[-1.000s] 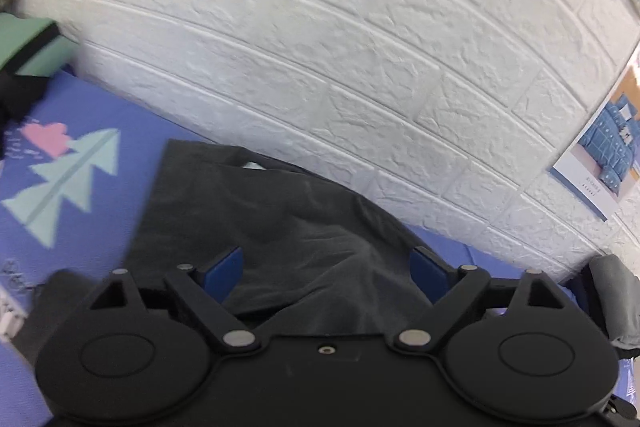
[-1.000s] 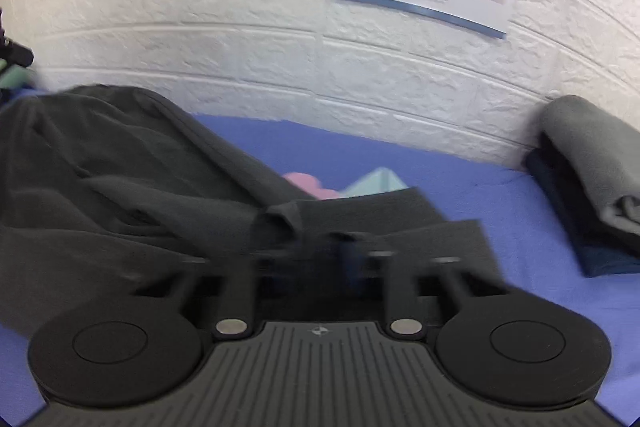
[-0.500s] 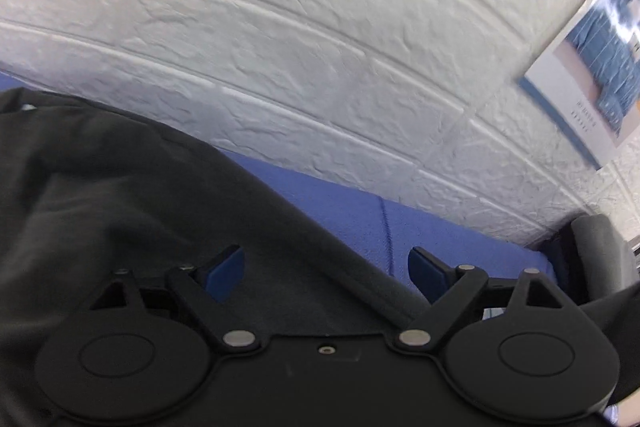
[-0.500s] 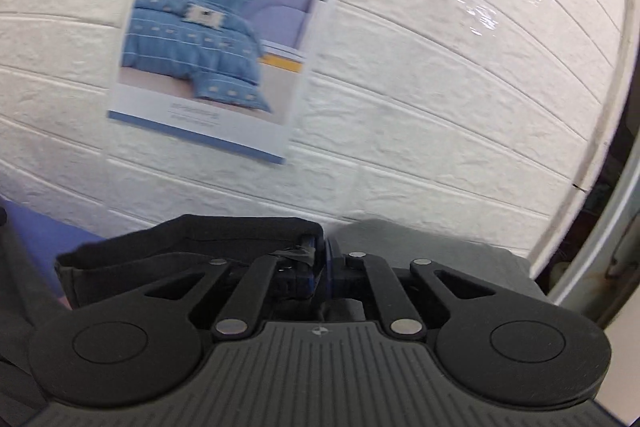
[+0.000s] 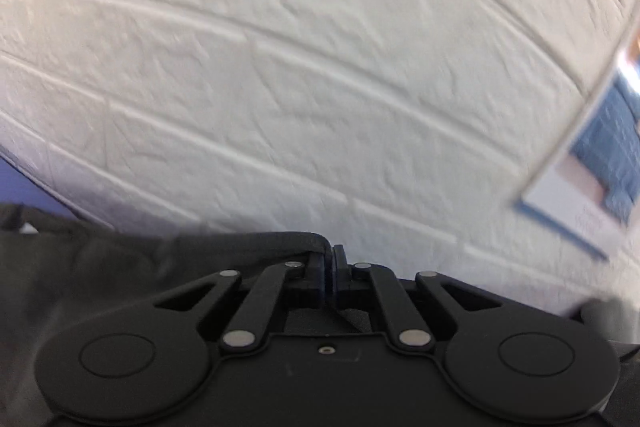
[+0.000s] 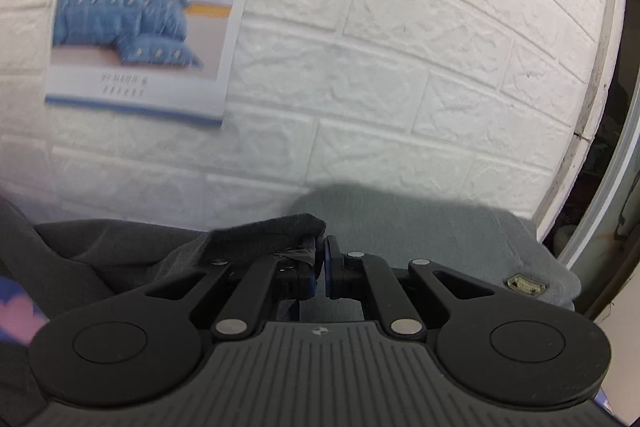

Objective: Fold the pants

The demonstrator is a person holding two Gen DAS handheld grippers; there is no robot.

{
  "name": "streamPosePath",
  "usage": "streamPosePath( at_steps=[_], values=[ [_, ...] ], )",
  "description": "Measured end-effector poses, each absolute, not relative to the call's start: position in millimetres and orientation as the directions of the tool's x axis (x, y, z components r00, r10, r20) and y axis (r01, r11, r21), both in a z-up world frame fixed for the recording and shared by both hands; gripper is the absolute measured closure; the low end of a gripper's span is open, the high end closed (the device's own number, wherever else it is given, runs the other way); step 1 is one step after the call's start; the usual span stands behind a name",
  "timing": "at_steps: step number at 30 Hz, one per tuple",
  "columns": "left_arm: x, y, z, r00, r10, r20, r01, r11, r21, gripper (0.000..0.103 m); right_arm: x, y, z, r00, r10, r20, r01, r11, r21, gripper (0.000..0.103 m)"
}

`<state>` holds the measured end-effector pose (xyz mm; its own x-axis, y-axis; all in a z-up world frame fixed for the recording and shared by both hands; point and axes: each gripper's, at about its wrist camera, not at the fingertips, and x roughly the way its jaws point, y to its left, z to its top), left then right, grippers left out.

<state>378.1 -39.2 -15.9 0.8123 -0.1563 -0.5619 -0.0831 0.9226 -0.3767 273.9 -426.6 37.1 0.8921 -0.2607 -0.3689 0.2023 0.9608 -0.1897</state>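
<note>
Left wrist view: left black two-finger gripper [image 5: 329, 269] closed, pinching hem of dark grey fabric pants [image 5: 120, 267]; cloth hangs to left below it, lifted before white brick-pattern wall [image 5: 280, 67].

Right wrist view: right black two-finger gripper [image 6: 322, 263] closed on other edge of same pants [image 6: 256, 235]. Light grey folded garment [image 6: 420, 227] lies behind fingers. Bedding poster [image 6: 136, 15] on wall.

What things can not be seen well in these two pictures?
- Left wrist view: most of the pants lie behind the left gripper, so their shape is unknown.
- Left wrist view: the poster is blurred and cut by the right edge.
- Right wrist view: the right gripper hides the pinched spot on the pants.
- Right wrist view: the poster's small print is blurred.
</note>
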Motion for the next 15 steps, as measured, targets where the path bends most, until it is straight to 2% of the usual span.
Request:
streamPosePath(
  at_steps=[2,3,4,5,6,7,8,9,10,13,15],
  values=[
    [386,-40,-21,0.818,-0.101,-0.567,-0.127,0.929,-0.348,0.103,290,-427,33,0.899,-0.253,-0.358,0.212,0.966,-0.150,0.091],
    [389,-40,-26,0.806,-0.088,-0.586,-0.131,0.938,-0.322,0.103,297,-426,27,0.893,-0.246,-0.376,0.205,0.968,-0.148,0.069],
    [392,-41,-31,0.785,-0.090,-0.613,-0.131,0.943,-0.306,0.103,303,-425,20,0.874,-0.252,-0.416,0.202,0.966,-0.161,0.037],
    [390,-38,-36,0.767,-0.111,-0.632,-0.121,0.942,-0.312,0.100,304,-423,15,0.851,-0.258,-0.458,0.195,0.964,-0.180,0.020],
    [385,-34,-38,0.761,-0.129,-0.635,-0.111,0.939,-0.325,0.084,298,-423,11,0.850,-0.257,-0.460,0.187,0.963,-0.192,0.007],
    [377,-29,-38,0.765,-0.146,-0.627,-0.097,0.937,-0.336,0.059,285,-423,8,0.866,-0.239,-0.440,0.169,0.967,-0.193,0.007],
    [368,-23,-36,0.765,-0.164,-0.623,-0.078,0.936,-0.342,0.043,272,-425,6,0.876,-0.222,-0.429,0.155,0.970,-0.187,0.007],
    [358,-18,-32,0.762,-0.182,-0.622,-0.059,0.936,-0.346,0.017,259,-427,6,0.876,-0.211,-0.434,0.148,0.974,-0.174,0.005],
    [345,-12,-27,0.760,-0.200,-0.619,-0.042,0.934,-0.354,0.007,244,-431,5,0.877,-0.192,-0.440,0.138,0.979,-0.152,0.003],
    [296,13,-14,0.761,-0.244,-0.601,0.013,0.932,-0.362,0.000,201,-440,-4,0.874,-0.149,-0.463,0.114,0.988,-0.102,0.000],
    [257,29,-7,0.770,-0.240,-0.591,0.007,0.929,-0.369,0.000,178,-446,-13,0.864,-0.133,-0.486,0.115,0.991,-0.068,0.000]
  ],
)
